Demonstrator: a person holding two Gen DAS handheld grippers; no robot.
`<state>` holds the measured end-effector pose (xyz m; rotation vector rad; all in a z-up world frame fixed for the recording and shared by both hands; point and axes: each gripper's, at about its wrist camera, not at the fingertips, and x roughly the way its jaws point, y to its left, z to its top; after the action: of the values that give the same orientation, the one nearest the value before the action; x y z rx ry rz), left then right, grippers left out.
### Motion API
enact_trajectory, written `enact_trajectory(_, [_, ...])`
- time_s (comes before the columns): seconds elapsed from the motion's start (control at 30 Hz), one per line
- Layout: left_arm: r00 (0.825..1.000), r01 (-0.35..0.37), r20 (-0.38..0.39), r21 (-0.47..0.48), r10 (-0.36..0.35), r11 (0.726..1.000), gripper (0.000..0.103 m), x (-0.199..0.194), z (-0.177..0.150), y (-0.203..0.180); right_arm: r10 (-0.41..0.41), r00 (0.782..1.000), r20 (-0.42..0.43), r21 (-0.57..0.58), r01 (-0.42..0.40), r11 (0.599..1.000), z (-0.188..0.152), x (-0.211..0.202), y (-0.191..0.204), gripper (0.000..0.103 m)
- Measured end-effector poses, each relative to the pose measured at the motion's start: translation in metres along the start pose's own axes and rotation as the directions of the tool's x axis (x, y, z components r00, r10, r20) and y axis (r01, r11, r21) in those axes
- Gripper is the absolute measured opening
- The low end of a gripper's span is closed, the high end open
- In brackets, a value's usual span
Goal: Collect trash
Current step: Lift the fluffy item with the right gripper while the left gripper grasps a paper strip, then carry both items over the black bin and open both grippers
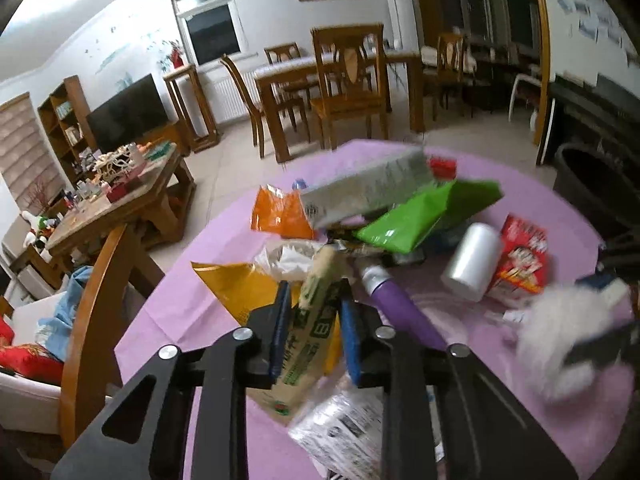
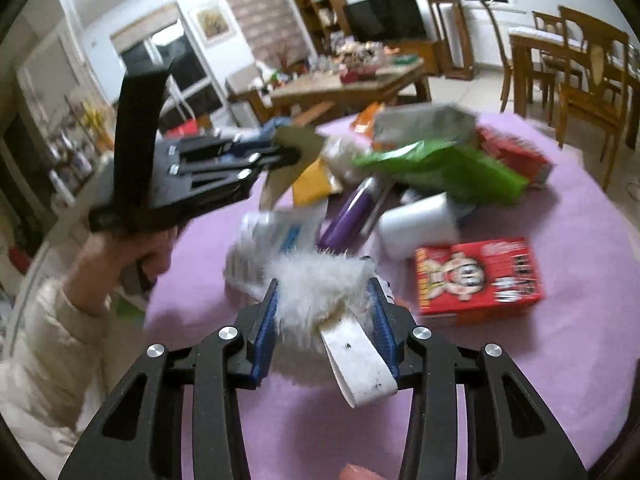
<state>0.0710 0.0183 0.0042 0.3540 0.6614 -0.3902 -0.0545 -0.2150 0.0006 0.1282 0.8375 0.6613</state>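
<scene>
Both tongs are loaded. The left tongs (image 1: 314,320) pinch a beige-green wrapper (image 1: 316,312), lifted over the near side of the desk (image 1: 520,200). The right tongs (image 2: 324,316) pinch a white fluffy slipper (image 2: 316,292) at near centre, its strap (image 2: 356,360) hanging between the pads. More trash lies in a heap beyond: green bag (image 1: 424,216), purple tube (image 1: 400,312), white roll (image 1: 474,260), red box (image 2: 478,280). A dark bin (image 1: 592,184) stands at the far right. Best keep both grips firm, carry each load clear above the heap, and let go only once over the bin.
</scene>
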Motion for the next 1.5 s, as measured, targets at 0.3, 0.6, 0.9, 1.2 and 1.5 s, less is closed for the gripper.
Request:
enact_trajectory(0.3, [0.989,0.084,0.119,0.004,-0.083,0.996,0.022,-0.044,0.031,-0.037,-0.070,0.966,0.248,0.175,0.026,0.984,-0.011,-0.148,-0.075,0.042])
enact_trajectory(0.6, [0.901,0.384,0.192,0.061,-0.388,0.921,0.022,-0.051,0.087,-0.136,-0.360,0.864,0.353,0.389,0.215,0.896,-0.078,-0.267,-0.170,0.042])
enact_trajectory(0.9, [0.687,0.713,0.123,0.074,-0.716,0.697,0.022,0.006,0.128,-0.293,-0.596,0.772,0.221,0.615,0.364,0.699,-0.169,-0.305,-0.259,0.042])
enact_trajectory(1.2, [0.616,0.788,0.009,-0.002,-0.788,0.616,0.022,0.074,0.118,-0.383,-0.624,0.768,0.142,0.642,0.409,0.649,-0.212,-0.287,-0.273,0.042])
enact_trajectory(1.5, [0.685,0.727,-0.052,-0.003,-0.726,0.686,0.090,0.068,0.114,-0.385,-0.603,0.782,0.157,0.634,0.389,0.669,-0.201,-0.273,-0.265,0.067])
